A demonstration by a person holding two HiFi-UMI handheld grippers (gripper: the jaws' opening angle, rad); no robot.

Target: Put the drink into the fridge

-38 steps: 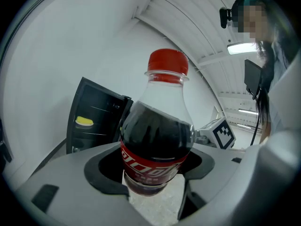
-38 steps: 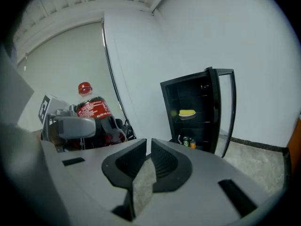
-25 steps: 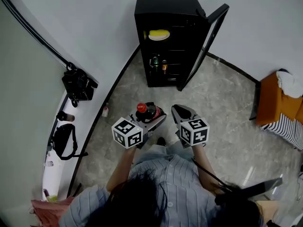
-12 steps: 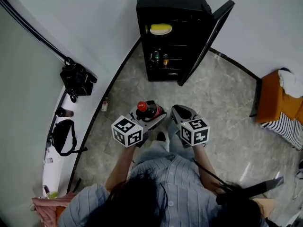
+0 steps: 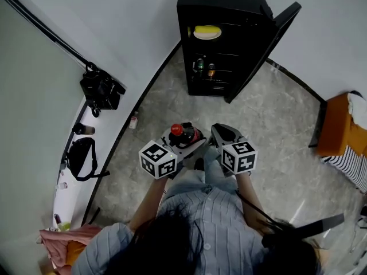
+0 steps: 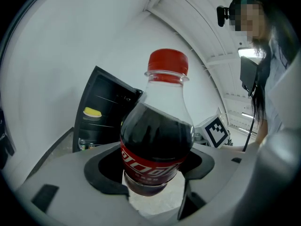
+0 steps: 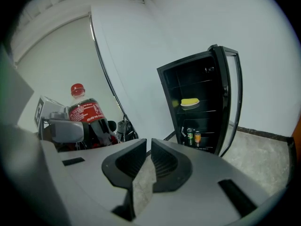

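Holding cola bottle (image 6: 157,140) upright, clamped in left gripper (image 5: 182,141), well short of open fridge (image 5: 221,39); right gripper (image 7: 148,161) jaws together, empty, probably spare for the door.

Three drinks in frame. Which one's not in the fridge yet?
The red-capped cola bottle, clamped in the left gripper. The green can and the orange can already stand side by side low inside the fridge.
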